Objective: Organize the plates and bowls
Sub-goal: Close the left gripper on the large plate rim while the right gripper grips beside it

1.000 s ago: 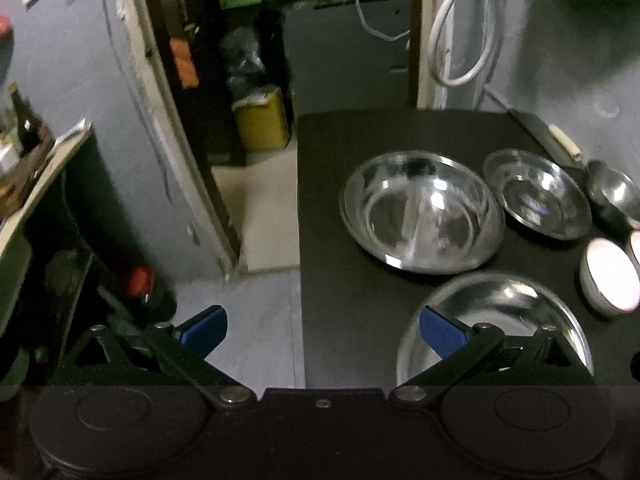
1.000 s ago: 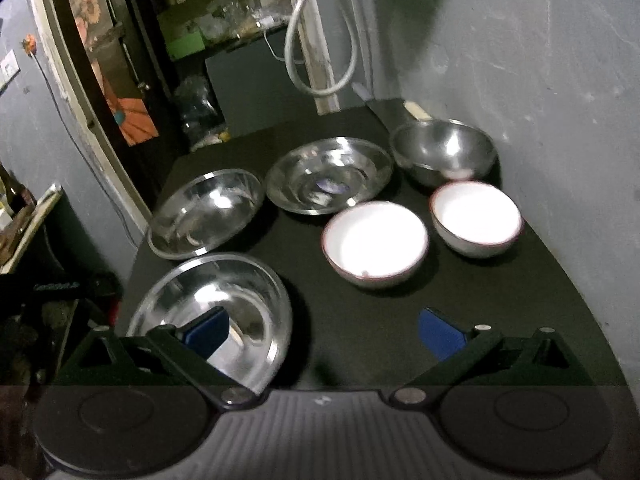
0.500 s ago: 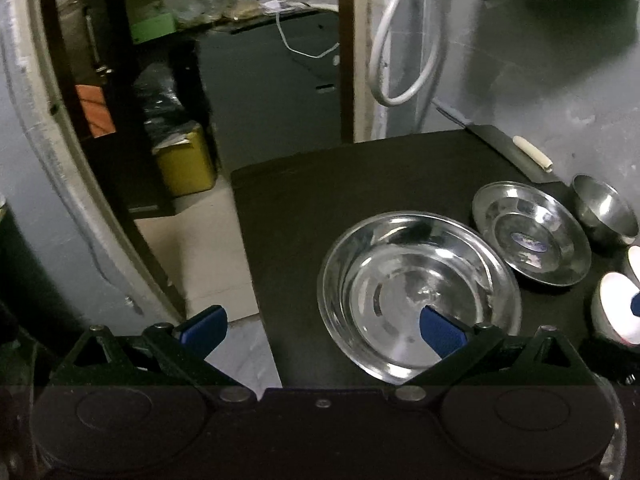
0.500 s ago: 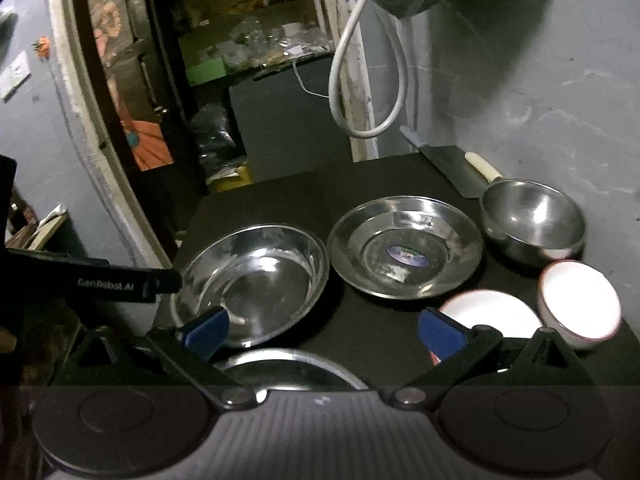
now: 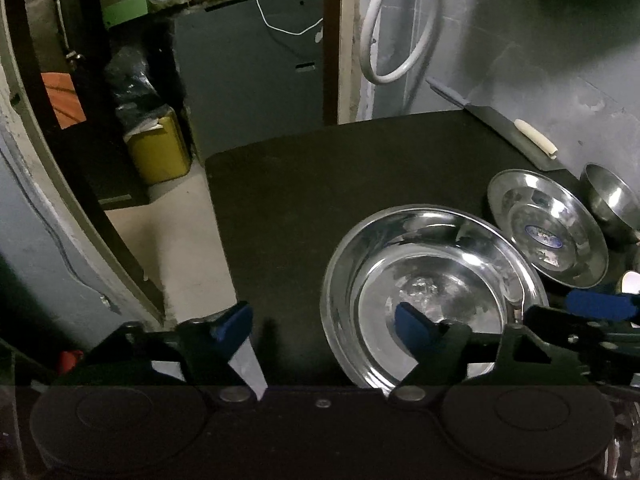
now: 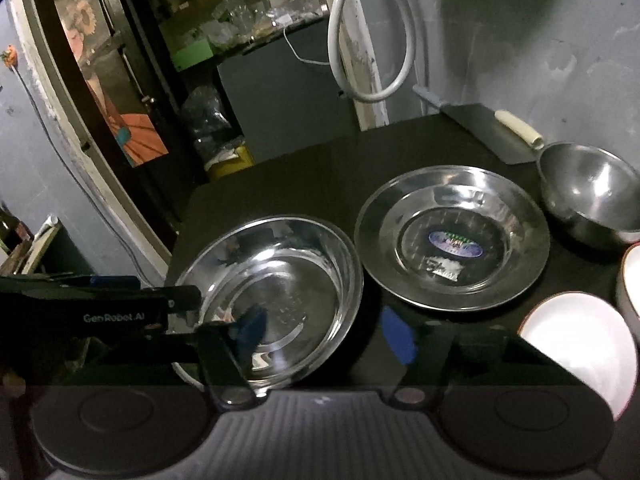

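Deep steel plate [image 5: 432, 292] lies flat on the black tabletop [image 5: 320, 184], at the lower right of the left wrist view and the lower left of the right wrist view. Both tools are at it. The left hand-held gripper [image 5: 322, 320] straddles the plate's left rim, one pad outside over the tabletop and the other above the plate's floor. The right hand-held gripper [image 6: 322, 332] straddles the opposite rim in the same way. Both pairs of jaws have just been closing, but each pair shows a clear gap around the thin rim. I judge both as released, nothing gripped yet.

The step looks like a two-sided lift of this plate, probably to nest it with another. To do it well, sink both inner pads until the rim sits deep between the pads, then close both sides together. The steel is thin and slick, so a shallow pinch may slip or tip the plate. Lift level.

The flatter steel plate with the sticker [image 6: 452, 236] lies just beside it on the right, and a white bowl [image 6: 580, 348] sits at the lower right, so clear them on the way up.
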Action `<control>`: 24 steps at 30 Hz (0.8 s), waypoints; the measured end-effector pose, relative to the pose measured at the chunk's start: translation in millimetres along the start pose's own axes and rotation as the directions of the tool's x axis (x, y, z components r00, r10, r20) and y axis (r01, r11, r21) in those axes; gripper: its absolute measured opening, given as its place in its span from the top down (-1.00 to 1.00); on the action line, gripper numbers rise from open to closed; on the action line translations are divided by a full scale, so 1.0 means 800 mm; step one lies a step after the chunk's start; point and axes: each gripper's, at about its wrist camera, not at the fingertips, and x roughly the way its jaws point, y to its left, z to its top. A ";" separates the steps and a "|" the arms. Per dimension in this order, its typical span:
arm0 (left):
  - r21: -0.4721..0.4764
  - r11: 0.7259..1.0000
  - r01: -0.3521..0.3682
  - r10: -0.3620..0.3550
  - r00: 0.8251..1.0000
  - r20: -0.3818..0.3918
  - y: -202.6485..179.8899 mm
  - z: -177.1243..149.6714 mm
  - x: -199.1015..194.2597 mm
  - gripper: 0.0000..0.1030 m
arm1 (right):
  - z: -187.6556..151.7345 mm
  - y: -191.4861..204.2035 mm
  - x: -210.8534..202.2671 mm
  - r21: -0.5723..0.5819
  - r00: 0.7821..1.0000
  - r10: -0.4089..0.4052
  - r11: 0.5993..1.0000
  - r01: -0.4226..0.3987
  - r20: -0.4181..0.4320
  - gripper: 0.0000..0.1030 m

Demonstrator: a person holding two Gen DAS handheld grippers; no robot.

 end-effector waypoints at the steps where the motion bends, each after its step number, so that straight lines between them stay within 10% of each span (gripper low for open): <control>1: -0.002 1.000 0.005 -0.005 1.000 -0.003 0.000 0.001 0.001 -0.41 | 0.000 -0.001 0.002 0.001 1.000 -0.003 1.000 0.003 -0.004 -0.14; 13: -0.046 0.998 0.048 -0.050 0.998 -0.042 -0.003 -0.002 0.014 0.37 | -0.004 -0.006 0.018 0.036 0.999 -0.012 0.999 0.013 -0.038 0.63; 24: -0.099 0.994 0.038 -0.040 0.999 -0.012 0.008 -0.013 -0.001 0.52 | -0.009 -0.004 0.005 0.003 1.000 0.024 1.000 -0.024 -0.012 0.67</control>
